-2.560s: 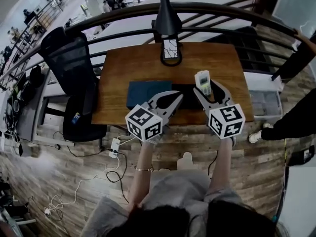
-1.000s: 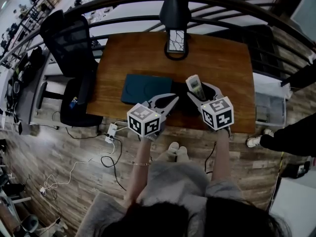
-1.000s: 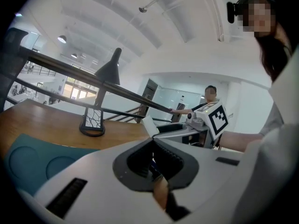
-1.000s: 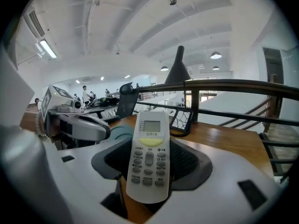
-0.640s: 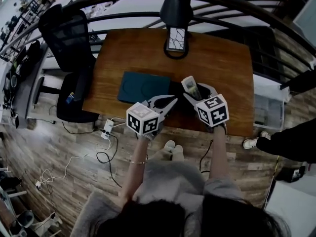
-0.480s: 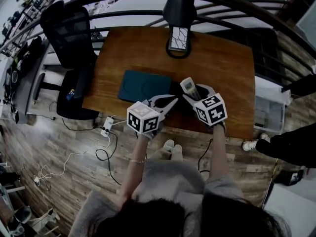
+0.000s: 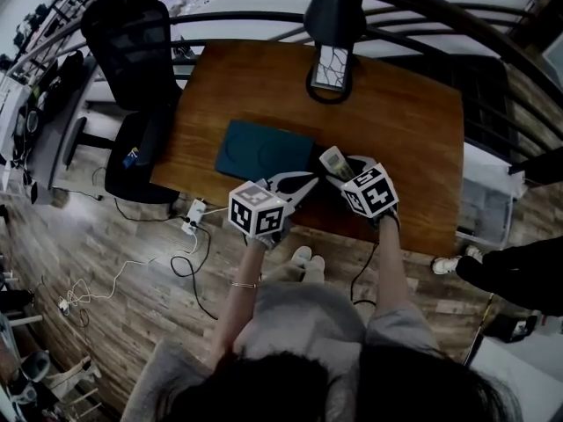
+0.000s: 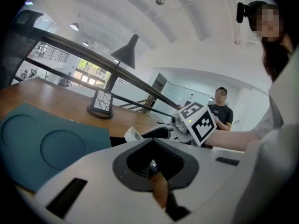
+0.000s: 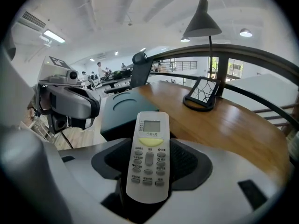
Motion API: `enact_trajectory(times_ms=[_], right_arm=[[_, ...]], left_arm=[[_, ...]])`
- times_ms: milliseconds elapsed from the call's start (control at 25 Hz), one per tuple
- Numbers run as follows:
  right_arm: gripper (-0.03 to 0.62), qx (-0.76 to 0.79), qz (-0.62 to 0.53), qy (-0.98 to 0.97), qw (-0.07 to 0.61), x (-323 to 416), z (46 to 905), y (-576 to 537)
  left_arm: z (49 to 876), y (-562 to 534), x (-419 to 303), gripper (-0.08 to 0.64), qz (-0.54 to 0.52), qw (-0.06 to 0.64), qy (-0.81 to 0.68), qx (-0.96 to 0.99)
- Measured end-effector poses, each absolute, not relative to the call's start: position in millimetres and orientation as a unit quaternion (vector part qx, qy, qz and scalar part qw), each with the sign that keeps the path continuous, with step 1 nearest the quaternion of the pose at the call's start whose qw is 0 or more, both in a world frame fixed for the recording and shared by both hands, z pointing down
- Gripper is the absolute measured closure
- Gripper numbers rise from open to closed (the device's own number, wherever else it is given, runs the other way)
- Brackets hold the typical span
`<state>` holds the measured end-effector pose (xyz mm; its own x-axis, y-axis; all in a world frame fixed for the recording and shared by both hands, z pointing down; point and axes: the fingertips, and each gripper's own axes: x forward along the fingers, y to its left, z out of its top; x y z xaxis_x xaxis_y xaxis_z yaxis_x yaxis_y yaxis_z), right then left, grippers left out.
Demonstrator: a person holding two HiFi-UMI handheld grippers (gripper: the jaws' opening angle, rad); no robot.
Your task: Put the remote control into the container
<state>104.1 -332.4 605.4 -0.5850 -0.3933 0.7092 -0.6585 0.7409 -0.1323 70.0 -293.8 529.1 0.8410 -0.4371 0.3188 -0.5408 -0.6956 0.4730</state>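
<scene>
A white remote control with a small screen and grey buttons stands upright in my right gripper, which is shut on its lower half. It hangs over a dark open container that sits just right of a teal lid; most of the container is hidden under the grippers. My left gripper hovers at the container's near left side, jaws together with nothing between them.
The wooden table carries a black desk lamp at its far edge, with a curved railing behind. A black office chair stands left of the table. Cables and a power strip lie on the floor.
My right gripper has carried the remote left and nearer, from right of the dark container to over it, close to the teal lid. The left gripper has stayed roughly in place.
</scene>
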Motion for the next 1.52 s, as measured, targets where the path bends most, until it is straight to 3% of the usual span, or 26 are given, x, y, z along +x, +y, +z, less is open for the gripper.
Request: enact_trajectory(times_ms=[960, 1520], right_arm=[[0.344, 0.237, 0.189, -0.833, 0.463, 96.4, 658.0, -326.0], [0.344, 0.226, 0.192, -0.83, 0.473, 95.6, 661.4, -323.2]], left_arm=[[545.4, -298.6, 66.1, 0.557, 0.108, 0.304, -0.274, 0.906], [547.2, -303.7, 66.1, 0.557, 0.11, 0.302, -0.277, 0.906]])
